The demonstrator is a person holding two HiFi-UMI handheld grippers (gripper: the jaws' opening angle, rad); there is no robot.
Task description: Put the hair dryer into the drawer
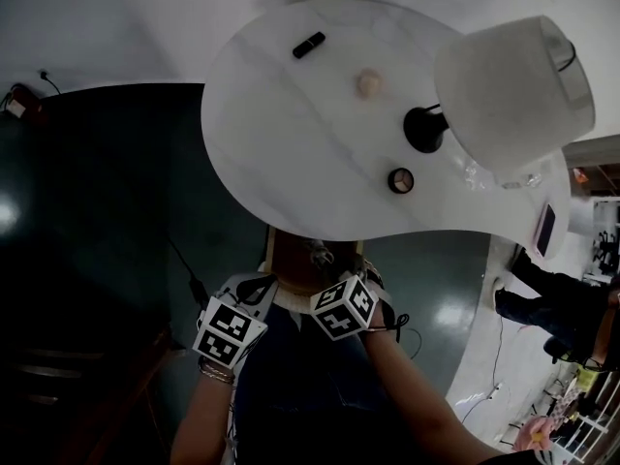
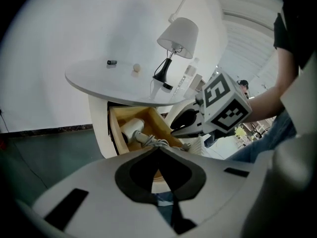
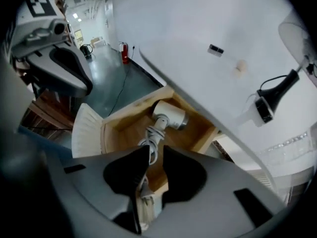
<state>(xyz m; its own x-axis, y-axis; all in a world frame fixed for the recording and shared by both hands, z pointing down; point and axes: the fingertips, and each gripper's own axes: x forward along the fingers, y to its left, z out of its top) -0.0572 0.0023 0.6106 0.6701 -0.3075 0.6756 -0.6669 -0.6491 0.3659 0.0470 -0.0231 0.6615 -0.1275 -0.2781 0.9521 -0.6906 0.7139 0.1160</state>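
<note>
The white hair dryer [image 3: 169,115] lies in the open wooden drawer [image 3: 124,118] under the white table top, its cord [image 3: 152,135] trailing toward me. My right gripper [image 3: 157,155] hangs steeply over the drawer's front, jaws narrowed onto the cord, with the plug between them lower down. In the left gripper view the dryer [image 2: 131,129] shows in the drawer [image 2: 119,128], with the right gripper [image 2: 185,128] above its near end. My left gripper [image 2: 158,148] stays back from the drawer, tips together and empty. The head view shows both marker cubes [image 1: 230,332] [image 1: 344,308] below the table edge.
On the round white table [image 1: 291,143] stand a lamp [image 1: 513,85], a small black object [image 1: 308,45], a pale knob-shaped piece [image 1: 368,83] and a small cup [image 1: 401,180]. The drawer's ribbed white front [image 3: 86,133] juts out. A person [image 1: 552,298] stands at the right.
</note>
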